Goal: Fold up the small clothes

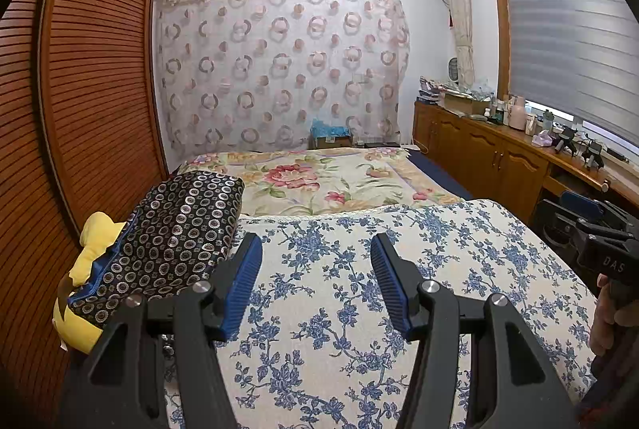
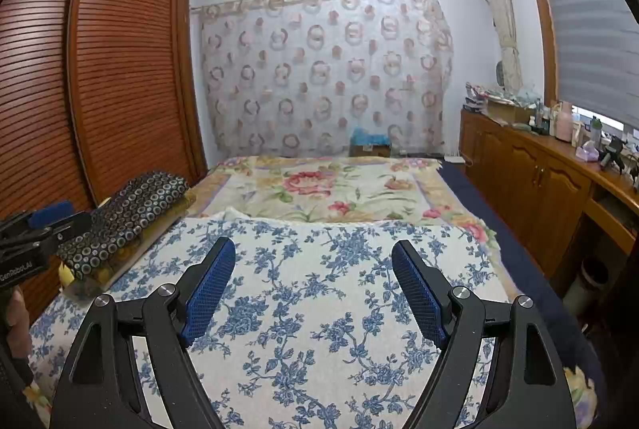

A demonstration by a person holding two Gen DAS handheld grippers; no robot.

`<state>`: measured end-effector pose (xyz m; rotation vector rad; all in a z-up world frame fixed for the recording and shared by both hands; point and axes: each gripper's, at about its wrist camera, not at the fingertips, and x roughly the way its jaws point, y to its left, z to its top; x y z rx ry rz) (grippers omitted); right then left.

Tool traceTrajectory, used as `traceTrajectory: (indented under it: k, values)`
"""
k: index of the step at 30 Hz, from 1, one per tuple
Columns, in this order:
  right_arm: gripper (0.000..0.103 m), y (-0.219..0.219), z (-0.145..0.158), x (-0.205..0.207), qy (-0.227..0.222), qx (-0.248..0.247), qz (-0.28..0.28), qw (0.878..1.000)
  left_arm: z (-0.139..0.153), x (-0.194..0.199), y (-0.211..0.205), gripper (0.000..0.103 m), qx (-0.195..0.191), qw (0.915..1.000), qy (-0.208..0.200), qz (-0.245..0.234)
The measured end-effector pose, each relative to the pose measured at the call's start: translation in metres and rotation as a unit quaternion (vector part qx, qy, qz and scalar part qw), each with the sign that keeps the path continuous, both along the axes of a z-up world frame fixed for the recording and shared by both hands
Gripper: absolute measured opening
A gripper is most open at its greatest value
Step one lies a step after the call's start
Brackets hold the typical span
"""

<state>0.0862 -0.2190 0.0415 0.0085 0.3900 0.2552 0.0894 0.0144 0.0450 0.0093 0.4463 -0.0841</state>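
Blue-flowered cloth (image 1: 343, 293) covers the near end of the bed (image 2: 339, 189), spread flat and smooth, which I judge makes it the surface meant for folding. Beyond it, toward twelve o'clock, a quilt with pink flowers runs on to the curtained wall. A louvred wooden wardrobe (image 1: 80, 89) stands along the bed at nine o'clock, and a long wooden cabinet (image 2: 539, 173) crowded with bottles and boxes lines the window side at three o'clock.

At about ten o'clock from my left claw (image 1: 315, 281) lies the stack of small clothes: a dark garment with a ring pattern (image 1: 175, 233) already folded into a block, resting on something yellow (image 1: 90, 261) that pokes out beneath it. I judge they sit at the bed's edge to keep the middle free. From the right wrist the same dark garment (image 2: 127, 217) appears at nine to ten o'clock, well apart from my right claw (image 2: 313, 293).

Both claws are held side by side over the flowered cloth, tilted slightly down. Each has its fingers spread apart with nothing between them, the right wider than the left. No unfolded piece lies on the cloth in front of me, so I judge the next move is to fetch one from the stack.
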Motion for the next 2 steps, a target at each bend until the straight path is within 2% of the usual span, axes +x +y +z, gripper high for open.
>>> traceTrajectory:
  k: [2]
  values:
    - [0.083,-0.0001,-0.0001,0.0,0.0,0.0,-0.001,1.0,-0.0001,0.0,0.0,0.056,0.0,1.0,0.0,0.0]
